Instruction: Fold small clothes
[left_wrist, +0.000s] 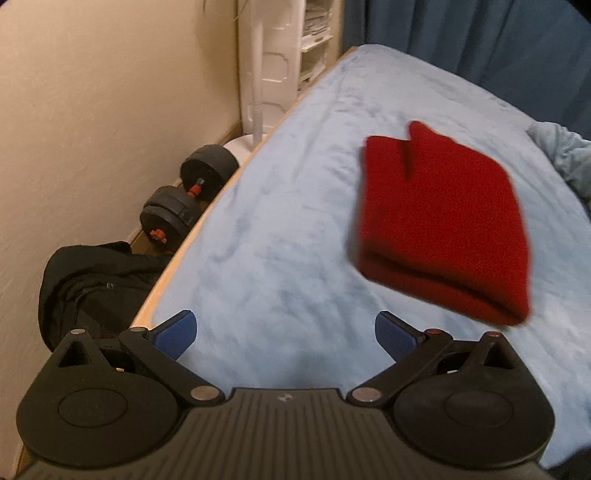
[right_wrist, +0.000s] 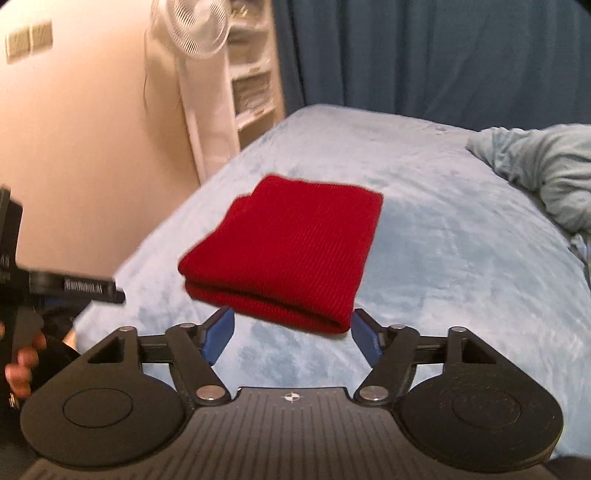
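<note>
A red knitted garment (left_wrist: 441, 218) lies folded into a thick rectangle on the light blue bed cover (left_wrist: 280, 236). In the right wrist view the garment (right_wrist: 291, 247) lies just beyond my right gripper (right_wrist: 291, 338), which is open and empty, its blue pads on either side of the near folded edge. My left gripper (left_wrist: 286, 338) is open and empty, hovering over bare cover to the left of the garment. The left gripper's body also shows at the left edge of the right wrist view (right_wrist: 22, 280), held by a hand.
A rumpled pale blue blanket (right_wrist: 546, 177) lies at the bed's right. The bed's wooden edge (left_wrist: 207, 218) runs along the left. On the floor by the wall are a dumbbell (left_wrist: 188, 199), a black bag (left_wrist: 92, 284) and a white fan (right_wrist: 192, 33). Blue curtains (right_wrist: 443, 55) hang behind.
</note>
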